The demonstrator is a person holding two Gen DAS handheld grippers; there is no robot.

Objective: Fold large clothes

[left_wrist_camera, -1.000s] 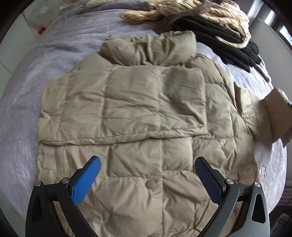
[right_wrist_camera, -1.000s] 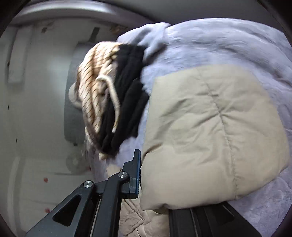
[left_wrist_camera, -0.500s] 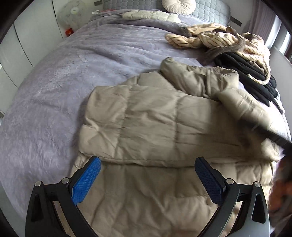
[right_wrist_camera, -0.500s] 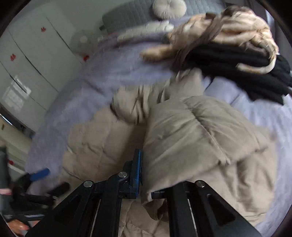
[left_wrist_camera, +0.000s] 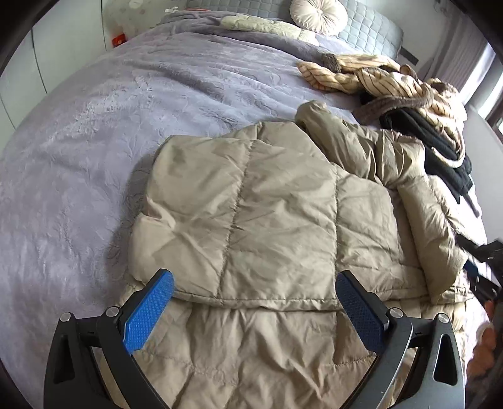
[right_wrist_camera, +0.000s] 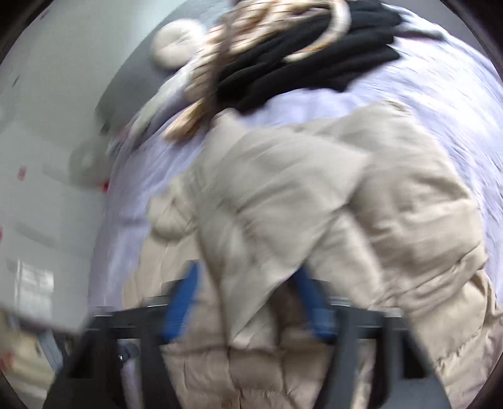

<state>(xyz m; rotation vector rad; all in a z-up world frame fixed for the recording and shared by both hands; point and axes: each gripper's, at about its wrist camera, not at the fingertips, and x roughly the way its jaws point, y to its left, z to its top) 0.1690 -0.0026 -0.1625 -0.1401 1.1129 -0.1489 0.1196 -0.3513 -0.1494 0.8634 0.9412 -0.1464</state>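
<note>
A beige quilted puffer jacket (left_wrist_camera: 257, 220) lies on the purple bedspread (left_wrist_camera: 94, 126), its left sleeve folded flat across the body. Its right sleeve (left_wrist_camera: 427, 220) lies folded over the right side. My left gripper (left_wrist_camera: 251, 311) is open and empty, hovering over the jacket's lower part. My right gripper (right_wrist_camera: 248, 305) shows in the blurred right wrist view with its blue fingers (right_wrist_camera: 182, 302) apart, the folded sleeve (right_wrist_camera: 314, 204) lying between and above them. It also shows at the right edge of the left wrist view (left_wrist_camera: 481, 267).
A striped tan garment (left_wrist_camera: 377, 75) and a black garment (left_wrist_camera: 440, 151) are piled at the bed's far right. A round cushion (left_wrist_camera: 317, 14) and grey headboard (left_wrist_camera: 371, 31) lie at the far end. White cupboards (right_wrist_camera: 31, 157) stand to the left.
The right gripper carried the right sleeve over the jacket and its fingers have come apart. The left gripper drew back and tilted up, showing more of the bed.
</note>
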